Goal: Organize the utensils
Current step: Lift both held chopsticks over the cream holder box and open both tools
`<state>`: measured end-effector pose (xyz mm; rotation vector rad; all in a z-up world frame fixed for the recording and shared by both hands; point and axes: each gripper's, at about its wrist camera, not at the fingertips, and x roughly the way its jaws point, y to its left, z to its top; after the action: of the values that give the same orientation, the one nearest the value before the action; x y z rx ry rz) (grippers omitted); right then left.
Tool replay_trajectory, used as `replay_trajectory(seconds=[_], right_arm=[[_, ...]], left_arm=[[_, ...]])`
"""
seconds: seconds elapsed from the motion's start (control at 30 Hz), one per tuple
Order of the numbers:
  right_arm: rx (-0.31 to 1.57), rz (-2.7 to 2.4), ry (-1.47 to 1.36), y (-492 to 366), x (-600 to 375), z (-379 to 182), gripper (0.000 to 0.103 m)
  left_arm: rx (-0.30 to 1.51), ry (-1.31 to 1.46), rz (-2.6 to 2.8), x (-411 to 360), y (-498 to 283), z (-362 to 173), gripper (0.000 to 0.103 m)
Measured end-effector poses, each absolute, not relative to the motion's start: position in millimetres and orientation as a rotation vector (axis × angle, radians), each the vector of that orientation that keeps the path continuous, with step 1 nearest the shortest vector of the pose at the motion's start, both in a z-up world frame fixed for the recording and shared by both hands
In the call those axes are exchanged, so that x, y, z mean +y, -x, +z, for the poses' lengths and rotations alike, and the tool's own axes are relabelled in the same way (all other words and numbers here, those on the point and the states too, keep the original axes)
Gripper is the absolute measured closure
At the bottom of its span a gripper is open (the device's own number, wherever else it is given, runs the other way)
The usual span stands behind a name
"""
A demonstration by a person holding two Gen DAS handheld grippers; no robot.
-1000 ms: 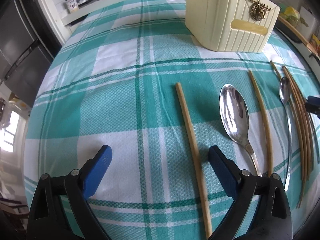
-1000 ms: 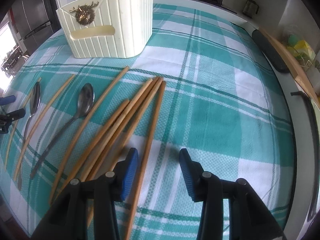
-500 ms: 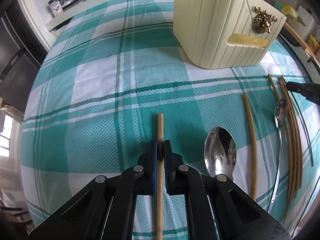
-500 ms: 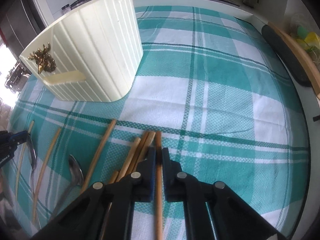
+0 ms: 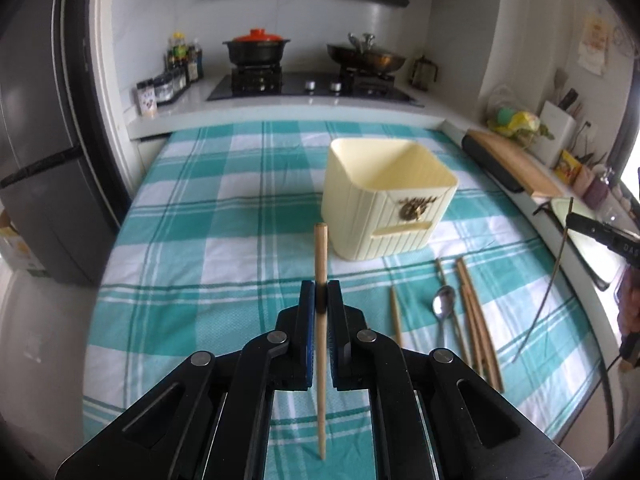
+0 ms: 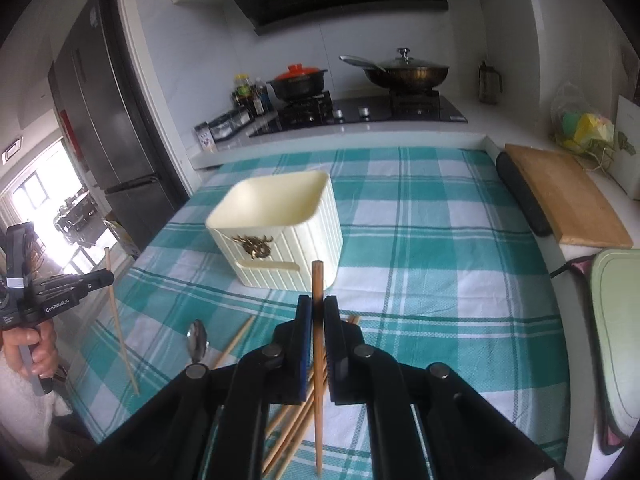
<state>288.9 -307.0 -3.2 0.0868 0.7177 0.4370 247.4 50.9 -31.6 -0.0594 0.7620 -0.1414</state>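
My left gripper (image 5: 321,294) is shut on a wooden chopstick (image 5: 320,252) and holds it lifted above the checked tablecloth, pointing toward the cream utensil holder (image 5: 384,200). My right gripper (image 6: 317,308) is shut on another chopstick (image 6: 318,280), also raised, in front of the holder (image 6: 280,232). Several chopsticks (image 5: 476,320) and a spoon (image 5: 443,304) lie on the cloth to the right in the left wrist view. They show under my right gripper too (image 6: 236,340).
A teal checked tablecloth (image 5: 208,240) covers the table. A wooden cutting board (image 6: 560,200) and a dark roll (image 6: 520,196) lie along the right edge. A stove with pots (image 5: 256,50) stands behind. A fridge (image 5: 40,140) stands at the left.
Both grippers closed on a chopstick each, then lifted them off the cloth and pulled back and up. The holder now sits farther away in both views.
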Motion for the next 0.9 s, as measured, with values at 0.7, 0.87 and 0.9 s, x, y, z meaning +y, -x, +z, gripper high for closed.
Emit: replay_trajectory(seconds=[0.7, 0.87, 0.9], right_arm=[[0.296, 0.373, -0.079, -363.2, -238.7, 133.4, 0.097], [0.434, 0.362, -0.077, -420.5, -213.1, 92.0, 0.097], [0.471, 0.368, -0.073, -430.6, -208.9, 80.3, 0.097]], left_arm=[[0.453, 0.175, -0.172, 18.2, -359.5, 122.8, 0.099], [0.544, 0.156, -0.147, 0.6, -408.6, 81.4, 0.099], [0.571, 0.154, -0.145, -2.2, -416.4, 69.7, 0.099]])
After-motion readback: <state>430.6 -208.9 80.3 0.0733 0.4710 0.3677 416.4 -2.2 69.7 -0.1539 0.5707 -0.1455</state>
